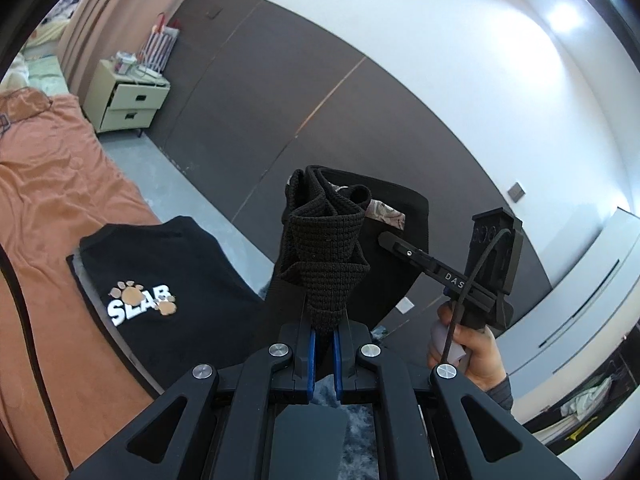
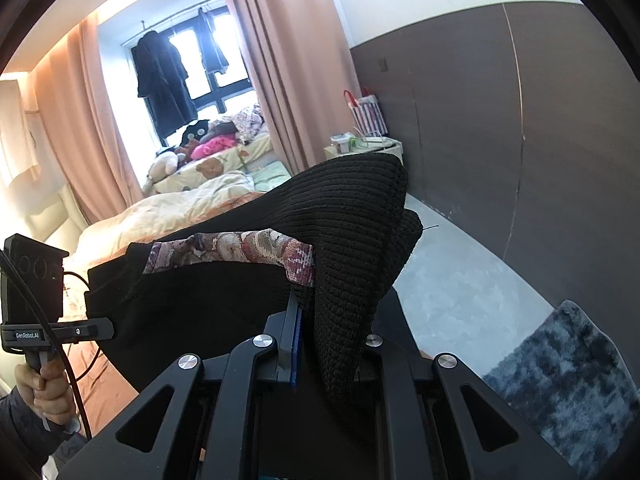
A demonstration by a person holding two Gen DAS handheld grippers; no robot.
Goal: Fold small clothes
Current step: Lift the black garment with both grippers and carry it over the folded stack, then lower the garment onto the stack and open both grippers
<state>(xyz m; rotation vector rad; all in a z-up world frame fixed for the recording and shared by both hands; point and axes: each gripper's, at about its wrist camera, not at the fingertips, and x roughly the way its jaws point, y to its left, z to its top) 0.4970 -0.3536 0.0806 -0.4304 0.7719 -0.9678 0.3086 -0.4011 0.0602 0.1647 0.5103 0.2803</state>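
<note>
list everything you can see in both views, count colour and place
knit garment: 1, black with a floral band, held up between both grippers
t-shirt: 1, black with white lettering and paw prints, flat on the bed
bedspread: 1, orange, on the bed
nightstand: 1, cream, by the dark wall
striped bag: 1, red, white and blue, on the nightstand
curtains: pink, beside the window
rug: 1, blue-grey, on the floor
soft toys: several, mixed colours, below the window
left gripper: black, shut on the knit garment
right gripper: black, shut on the knit garment
hands: 2, on the gripper handles
</note>
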